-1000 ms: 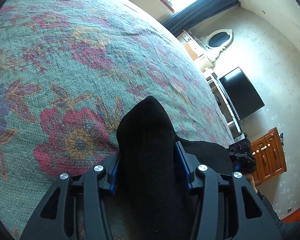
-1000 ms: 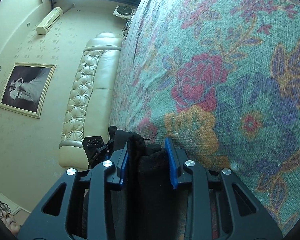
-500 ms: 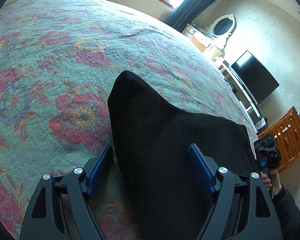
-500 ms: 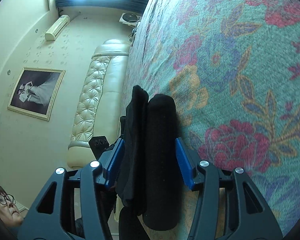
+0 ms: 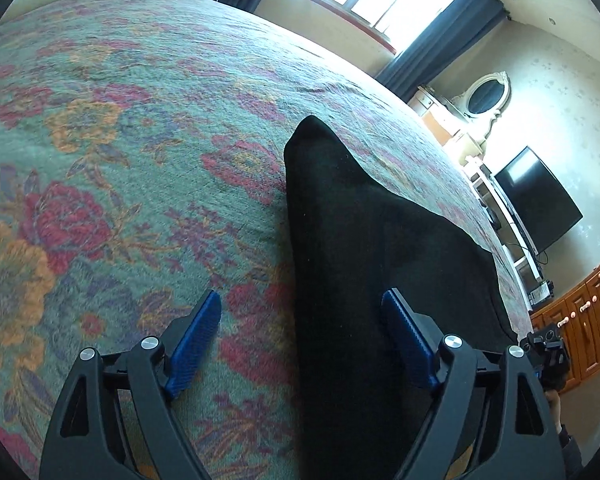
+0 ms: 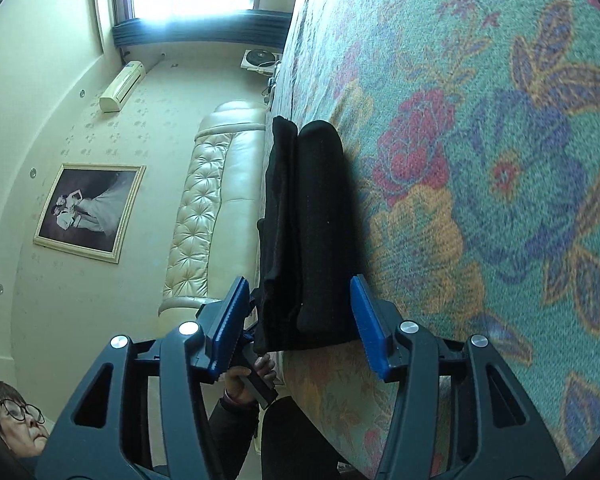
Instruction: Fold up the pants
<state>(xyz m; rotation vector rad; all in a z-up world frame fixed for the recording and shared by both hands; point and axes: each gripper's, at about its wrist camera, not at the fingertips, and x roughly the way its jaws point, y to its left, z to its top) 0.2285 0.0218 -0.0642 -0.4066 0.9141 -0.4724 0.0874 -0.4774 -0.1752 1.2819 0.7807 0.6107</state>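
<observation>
In the left wrist view, the black pants lie folded on the floral bedspread, a thick dark bundle running from the near edge of the picture toward a rounded corner farther up the bed. A second ago the same cloth was pinched between the blue pads; now the left tool has just been opening and stands wide, its left pad over bare bedspread and clear of the cloth, its right pad over the top of the bundle, with no squeeze visible on the fabric. More of the pants shows than before, so the tool has drawn back from them. That reads as a release: the fold has been set down and the left hand is leaving it. At the far right edge the other tool is just visible near the wooden cabinet. In the right wrist view, tilted on its side, the pants appear as stacked layers lying on the bedspread near the edge of the bed, with the cream headboard beyond. The right tool has also just been opening, though most of that came earlier in the second; its jaws now stand about half wide, one on each side of the near end of the stack, with a gap visible at each pad, so nothing is gripped. With both tools let go, this fold looks finished.
</observation>
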